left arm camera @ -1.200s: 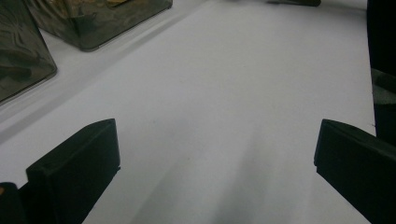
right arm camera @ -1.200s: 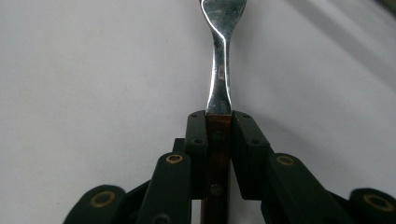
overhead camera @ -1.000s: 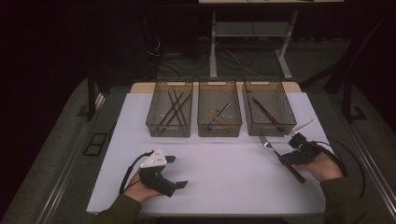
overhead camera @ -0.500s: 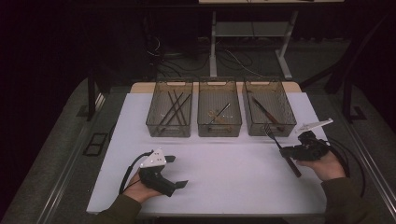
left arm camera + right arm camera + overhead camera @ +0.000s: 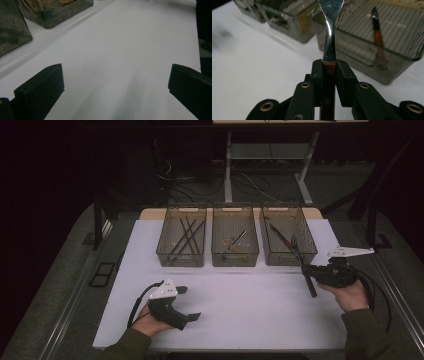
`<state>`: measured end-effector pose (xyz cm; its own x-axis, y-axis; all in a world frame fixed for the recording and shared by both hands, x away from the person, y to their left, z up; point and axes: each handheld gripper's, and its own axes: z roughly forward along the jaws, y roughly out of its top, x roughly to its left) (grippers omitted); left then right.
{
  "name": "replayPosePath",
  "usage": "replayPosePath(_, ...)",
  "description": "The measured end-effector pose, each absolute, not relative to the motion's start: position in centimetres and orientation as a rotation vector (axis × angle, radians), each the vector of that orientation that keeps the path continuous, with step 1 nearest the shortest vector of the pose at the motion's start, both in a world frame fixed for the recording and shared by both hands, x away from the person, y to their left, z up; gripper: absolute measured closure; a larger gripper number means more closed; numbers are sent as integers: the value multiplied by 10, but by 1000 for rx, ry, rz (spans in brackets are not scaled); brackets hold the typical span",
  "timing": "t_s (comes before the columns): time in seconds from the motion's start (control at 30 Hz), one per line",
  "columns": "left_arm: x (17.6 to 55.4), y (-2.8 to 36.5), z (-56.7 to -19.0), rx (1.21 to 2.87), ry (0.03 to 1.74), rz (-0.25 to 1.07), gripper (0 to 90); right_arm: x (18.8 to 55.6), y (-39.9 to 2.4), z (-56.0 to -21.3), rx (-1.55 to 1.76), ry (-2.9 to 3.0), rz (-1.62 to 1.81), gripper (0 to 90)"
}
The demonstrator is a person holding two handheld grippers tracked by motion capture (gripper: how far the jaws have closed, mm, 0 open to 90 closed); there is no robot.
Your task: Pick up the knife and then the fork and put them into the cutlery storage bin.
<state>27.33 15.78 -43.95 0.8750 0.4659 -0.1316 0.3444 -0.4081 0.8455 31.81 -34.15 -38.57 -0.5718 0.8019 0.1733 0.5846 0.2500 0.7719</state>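
We hold a table knife [image 5: 329, 37] in our right gripper [image 5: 329, 75]. The two black jaws are squeezed onto its brown handle, one on each side, just below where the shiny metal starts. In the high view the knife [image 5: 301, 265] is up off the white table [image 5: 250, 320], near the front of the right bin [image 5: 288, 236], with its metal end pointing at the bin.

We think the knife is light and stiff. It will not bend or break. The metal part looks smooth and may be slippery, so the handle is the better place to hold. The handle is flat and thin, so the jaws must stay tight or the knife could swing like a seesaw. Holding it near the middle helps keep it steady.

The right bin already has another dark-handled piece of cutlery [image 5: 377, 27] lying in it. The middle bin [image 5: 235, 240] and the left bin [image 5: 182, 240] hold other long things.

Our left gripper [image 5: 186, 304] rests low on the table. Its jaws are wide apart with nothing between them.
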Motion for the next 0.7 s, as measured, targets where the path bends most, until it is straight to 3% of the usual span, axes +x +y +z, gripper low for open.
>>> replayPosePath(0.7, 274, 158, -440, 2038, 592, 151, 0, 348, -339, -363, 1303, 1977, 1374, 776)
